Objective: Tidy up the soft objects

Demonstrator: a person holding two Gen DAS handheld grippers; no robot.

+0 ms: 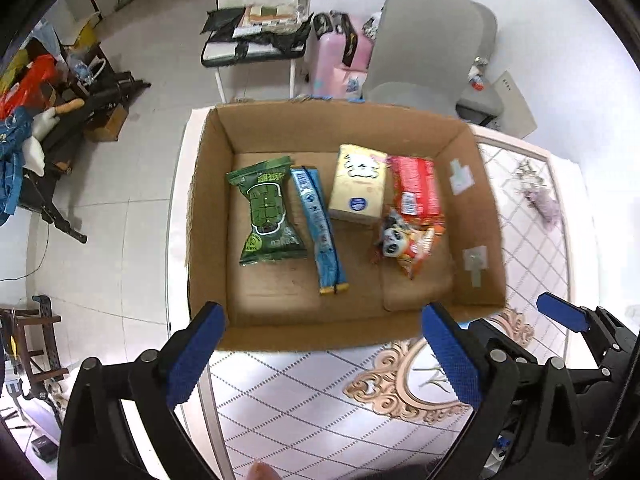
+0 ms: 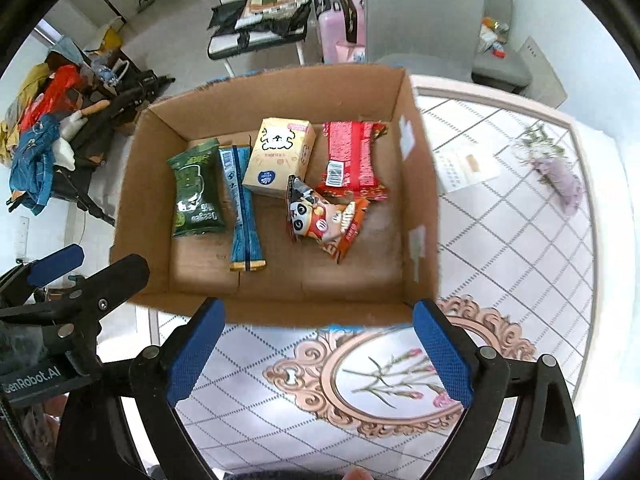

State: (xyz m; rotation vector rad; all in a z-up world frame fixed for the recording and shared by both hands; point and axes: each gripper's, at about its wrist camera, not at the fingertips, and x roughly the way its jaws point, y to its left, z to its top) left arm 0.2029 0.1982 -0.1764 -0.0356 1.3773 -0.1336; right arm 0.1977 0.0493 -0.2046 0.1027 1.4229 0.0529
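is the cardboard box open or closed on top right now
Open. The cardboard box has no flaps over its top, so the green packet, blue sachet and tissue pack inside show from above.

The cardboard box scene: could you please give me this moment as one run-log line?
left gripper: open, empty | right gripper: open, empty | cardboard box: five packets inside | table: box on it

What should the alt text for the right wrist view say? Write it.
An open cardboard box on a patterned table holds five soft packs: a green pack, blue sachet, cream tissue pack, red pack and panda snack bag. The right gripper hovers open and empty at the box's near edge.
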